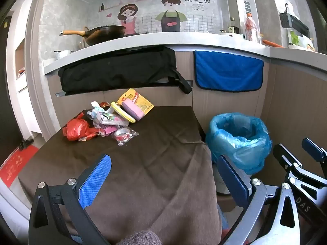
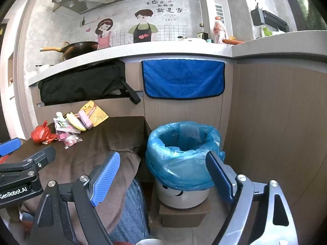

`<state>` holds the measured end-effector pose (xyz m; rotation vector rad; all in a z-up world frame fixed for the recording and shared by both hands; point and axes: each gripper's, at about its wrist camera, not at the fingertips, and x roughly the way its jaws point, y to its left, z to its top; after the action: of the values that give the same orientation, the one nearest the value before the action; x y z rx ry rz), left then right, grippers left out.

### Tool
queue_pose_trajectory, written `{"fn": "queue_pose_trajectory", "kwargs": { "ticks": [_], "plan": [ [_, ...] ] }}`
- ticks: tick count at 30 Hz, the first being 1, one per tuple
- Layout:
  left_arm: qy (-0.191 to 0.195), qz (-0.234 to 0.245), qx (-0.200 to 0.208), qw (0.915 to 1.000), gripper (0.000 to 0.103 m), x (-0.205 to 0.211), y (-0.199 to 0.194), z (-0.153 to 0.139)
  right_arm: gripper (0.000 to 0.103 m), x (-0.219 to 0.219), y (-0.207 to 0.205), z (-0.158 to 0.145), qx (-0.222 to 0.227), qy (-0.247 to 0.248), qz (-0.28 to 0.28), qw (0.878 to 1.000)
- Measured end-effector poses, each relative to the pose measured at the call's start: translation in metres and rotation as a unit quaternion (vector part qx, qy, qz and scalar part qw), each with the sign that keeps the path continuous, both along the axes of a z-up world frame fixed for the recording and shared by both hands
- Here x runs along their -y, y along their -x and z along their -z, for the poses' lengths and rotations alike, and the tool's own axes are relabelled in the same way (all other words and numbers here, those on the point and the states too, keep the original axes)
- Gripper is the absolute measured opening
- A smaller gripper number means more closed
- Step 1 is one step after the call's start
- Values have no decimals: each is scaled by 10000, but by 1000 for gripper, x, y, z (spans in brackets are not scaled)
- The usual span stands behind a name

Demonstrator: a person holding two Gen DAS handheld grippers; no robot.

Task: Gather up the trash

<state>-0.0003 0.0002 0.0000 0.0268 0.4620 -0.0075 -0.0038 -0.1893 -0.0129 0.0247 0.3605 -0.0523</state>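
A heap of trash [image 1: 106, 120] [image 2: 67, 126] lies at the far left of a table draped in brown cloth [image 1: 155, 153] [image 2: 98, 143]: a red plastic bag [image 1: 76, 129] [image 2: 40, 133], clear wrappers, a pink block on a yellow card [image 1: 136, 107] [image 2: 92, 113]. A white bin with a blue liner [image 1: 239, 136] [image 2: 184, 153] stands on a box to the right of the table. My left gripper [image 1: 165, 175] hovers open over the near cloth, nothing between its fingers. My right gripper [image 2: 163, 173] is open in front of the bin, empty.
A kitchen counter [image 1: 153, 40] runs behind, with a wok [image 1: 104, 33] on it. A black bag [image 1: 118, 69] and a blue towel [image 1: 229, 71] hang on the cabinet fronts. A wooden cabinet wall [image 2: 276, 122] closes the right side. A red mat [image 1: 16, 163] lies on the floor at left.
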Motion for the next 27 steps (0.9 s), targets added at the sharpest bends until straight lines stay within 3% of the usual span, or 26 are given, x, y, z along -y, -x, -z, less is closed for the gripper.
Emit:
{"fn": "queue_pose_trajectory", "kwargs": {
  "ticks": [27],
  "plan": [
    [-69,64,246,9997,102,-3,9,-9,84,5,9,-7,266,-45,28,9996]
  ]
}}
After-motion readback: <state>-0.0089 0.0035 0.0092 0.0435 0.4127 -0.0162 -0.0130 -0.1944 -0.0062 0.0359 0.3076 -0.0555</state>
